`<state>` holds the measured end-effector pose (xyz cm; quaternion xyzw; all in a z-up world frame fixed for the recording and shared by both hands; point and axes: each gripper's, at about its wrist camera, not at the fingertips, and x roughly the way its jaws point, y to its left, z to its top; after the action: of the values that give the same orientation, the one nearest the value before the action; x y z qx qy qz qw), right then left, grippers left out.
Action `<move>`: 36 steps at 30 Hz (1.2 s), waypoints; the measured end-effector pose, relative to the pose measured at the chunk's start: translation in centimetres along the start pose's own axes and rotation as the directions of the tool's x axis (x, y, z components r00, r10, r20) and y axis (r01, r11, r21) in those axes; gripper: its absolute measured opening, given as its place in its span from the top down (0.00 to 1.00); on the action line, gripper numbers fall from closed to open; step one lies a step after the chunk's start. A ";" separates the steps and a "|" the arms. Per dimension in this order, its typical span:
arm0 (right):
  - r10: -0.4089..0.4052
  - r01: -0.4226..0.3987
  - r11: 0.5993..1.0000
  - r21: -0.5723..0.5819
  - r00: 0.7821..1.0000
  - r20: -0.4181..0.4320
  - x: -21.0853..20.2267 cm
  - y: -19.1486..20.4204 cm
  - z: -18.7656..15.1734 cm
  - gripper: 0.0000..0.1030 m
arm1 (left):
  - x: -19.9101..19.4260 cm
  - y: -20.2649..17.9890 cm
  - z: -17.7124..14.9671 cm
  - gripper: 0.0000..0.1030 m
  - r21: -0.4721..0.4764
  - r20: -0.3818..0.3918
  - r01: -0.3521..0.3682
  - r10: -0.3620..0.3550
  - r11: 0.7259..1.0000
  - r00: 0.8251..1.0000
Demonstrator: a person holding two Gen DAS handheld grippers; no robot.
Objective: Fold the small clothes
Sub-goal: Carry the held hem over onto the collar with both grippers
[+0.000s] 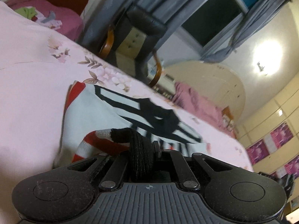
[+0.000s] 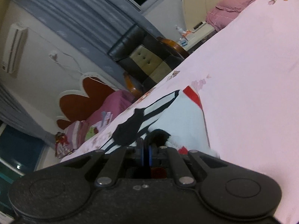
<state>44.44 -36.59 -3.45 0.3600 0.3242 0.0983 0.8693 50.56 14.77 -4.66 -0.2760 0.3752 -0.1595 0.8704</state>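
Bedroom, pink floral bed sheet [image 1: 33, 85]: left claw [image 1: 143, 149] and right claw [image 2: 146, 147] both clenched on garment [image 1: 97, 115] edge, fold mid-way, mostly still flat.

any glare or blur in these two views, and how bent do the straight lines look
Left wrist view: a ceiling lamp blows out to a white glare patch; the garment near the left gripper shows slight motion smear; the bed sheet edge and window frame bow with fisheye distortion. Right wrist view: no glare source, softer overall, the curtain is smeared, and the right gripper is dark and underlit.
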 end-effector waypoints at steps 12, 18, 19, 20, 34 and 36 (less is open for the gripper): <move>-0.073 0.073 0.997 0.001 0.997 -0.006 12.2 -3.3 3.4 0.64 | 10.1 4.5 3.1 0.34 0.012 0.025 0.068 -0.068 0.998 0.997; -0.037 0.036 0.999 0.013 0.996 0.077 11.9 -4.2 3.7 0.39 | 9.4 4.8 3.9 0.12 0.032 0.148 0.081 -0.085 0.996 0.985; -0.039 0.038 0.999 0.011 0.996 0.085 11.8 -4.3 3.9 0.44 | 9.4 4.8 4.3 0.12 0.052 0.147 0.048 -0.055 0.997 0.988; -0.046 0.047 0.999 -0.002 0.994 0.094 11.7 -4.2 4.0 0.45 | 9.4 4.8 4.6 0.12 0.084 0.135 0.026 -0.037 0.996 0.990; -0.318 0.291 0.730 -0.619 0.945 0.070 15.7 3.0 -0.4 0.86 | 9.6 2.2 2.4 0.94 0.378 0.103 -0.216 0.191 0.900 0.976; -0.314 0.297 0.703 -0.646 0.945 0.094 15.7 3.8 -0.9 0.90 | 8.9 2.2 1.9 0.94 0.378 0.138 -0.216 0.176 0.900 0.975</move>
<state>56.17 -27.00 -9.06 -0.0255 0.3348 0.0638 0.9398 58.11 12.89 -9.95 -0.0652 0.3175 -0.1287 0.9372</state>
